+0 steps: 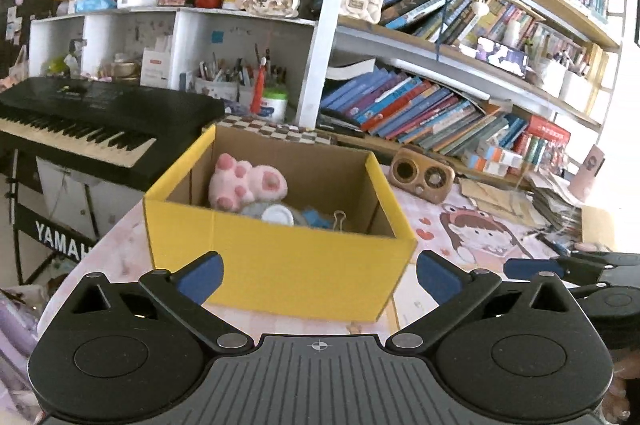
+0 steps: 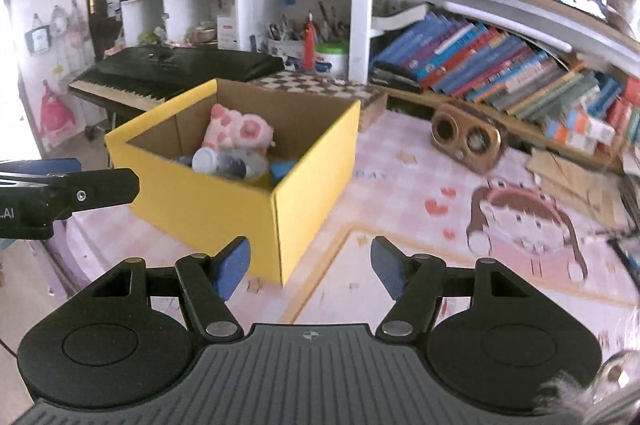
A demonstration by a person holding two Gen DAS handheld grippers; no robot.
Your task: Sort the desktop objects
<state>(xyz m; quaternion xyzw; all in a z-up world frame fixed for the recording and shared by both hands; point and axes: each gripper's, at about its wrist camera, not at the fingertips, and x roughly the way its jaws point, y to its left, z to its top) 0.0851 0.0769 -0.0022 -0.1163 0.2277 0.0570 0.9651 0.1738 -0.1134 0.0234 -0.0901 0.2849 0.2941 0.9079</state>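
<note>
Here, yellow box [image 1: 280, 265] on tabletop [image 2: 400, 245] holds sorted items: pink plush [image 1: 246, 185], bottle [image 2: 208, 161], binder clip [image 1: 339, 219]; left gripper [image 1: 318, 275] and right gripper [image 2: 310, 267] near box front, jaws spread, empty, likely between picks

We see the yellow box [image 1: 280, 265] open-topped and reachable from above; right of it, bare surface [image 2: 400, 185] up to the wooden speaker [image 2: 466, 141].

Behind your desk stood a black Yamaha keyboard [image 1: 80, 121] on its stand. A wooden retro speaker [image 2: 466, 141] lay on the pink cartoon desk mat [image 2: 400, 209], near the leaning books [image 1: 420, 113]. A checkered board [image 1: 272, 131] lay farther back.
</note>
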